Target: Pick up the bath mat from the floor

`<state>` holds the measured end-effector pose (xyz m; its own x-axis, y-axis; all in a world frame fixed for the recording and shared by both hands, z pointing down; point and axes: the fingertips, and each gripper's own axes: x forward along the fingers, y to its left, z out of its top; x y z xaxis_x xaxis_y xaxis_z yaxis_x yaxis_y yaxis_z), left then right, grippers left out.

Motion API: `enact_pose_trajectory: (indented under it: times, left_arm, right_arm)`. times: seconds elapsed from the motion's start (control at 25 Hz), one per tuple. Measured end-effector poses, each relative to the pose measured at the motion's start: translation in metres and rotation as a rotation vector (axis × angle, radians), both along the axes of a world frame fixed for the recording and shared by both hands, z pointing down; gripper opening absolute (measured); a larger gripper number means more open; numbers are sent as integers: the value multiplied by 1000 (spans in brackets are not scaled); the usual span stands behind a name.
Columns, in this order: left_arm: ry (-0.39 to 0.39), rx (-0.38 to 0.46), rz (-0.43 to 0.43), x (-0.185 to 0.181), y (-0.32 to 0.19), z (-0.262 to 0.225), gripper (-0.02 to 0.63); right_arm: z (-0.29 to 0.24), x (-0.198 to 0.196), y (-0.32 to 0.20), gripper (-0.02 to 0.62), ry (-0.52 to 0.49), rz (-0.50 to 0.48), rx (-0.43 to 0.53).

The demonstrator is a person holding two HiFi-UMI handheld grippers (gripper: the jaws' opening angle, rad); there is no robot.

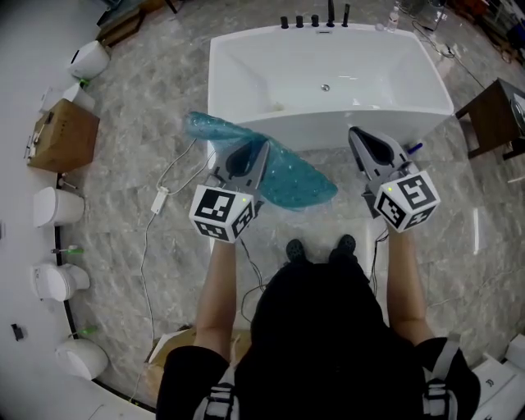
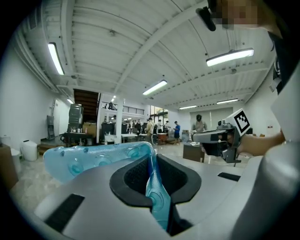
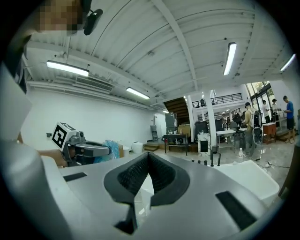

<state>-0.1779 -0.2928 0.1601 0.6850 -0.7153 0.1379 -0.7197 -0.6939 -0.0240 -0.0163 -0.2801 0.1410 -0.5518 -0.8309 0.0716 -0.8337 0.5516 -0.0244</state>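
Observation:
The bath mat (image 1: pixel 287 172) is a translucent teal sheet with bubble cups, lifted off the floor in front of the bathtub. My left gripper (image 1: pixel 248 150) is shut on one edge of it. In the left gripper view the mat (image 2: pixel 93 157) runs between the pads and drapes off to the left of that gripper (image 2: pixel 151 155). My right gripper (image 1: pixel 367 141) hovers to the right of the mat, apart from it. Its jaws (image 3: pixel 149 155) meet at the tip with nothing between them. Each gripper shows in the other's view: the right one (image 2: pixel 216 137), the left one with the mat (image 3: pixel 83 149).
A white bathtub (image 1: pixel 223 70) stands just ahead, with black taps (image 1: pixel 316 20) at its far rim. A white cable with an adapter (image 1: pixel 160 199) lies on the marble floor at left. A cardboard box (image 1: pixel 64 138) and white fixtures (image 1: pixel 57 205) line the left wall. A dark wooden table (image 1: pixel 492 115) is at right.

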Motion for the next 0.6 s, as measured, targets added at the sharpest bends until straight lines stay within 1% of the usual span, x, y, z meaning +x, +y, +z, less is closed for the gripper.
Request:
enact_pose_trajectory:
  times: [0.16, 0.28, 0.52, 0.6]
  left_arm:
    - [17, 37, -61, -28, -2, -21, 46]
    - [11, 49, -94, -45, -4, -34, 46]
    - [6, 79, -131, -59, -4, -54, 46]
    - [8, 87, -132, -64, -2, -60, 48]
  right_arm:
    - [-16, -10, 0, 12, 14, -25, 18]
    - [-28, -10, -1, 12, 19, -23, 34]
    - [-38, 4, -5, 12, 25, 12, 47]
    - [-37, 2, -2, 12, 54, 17, 52]
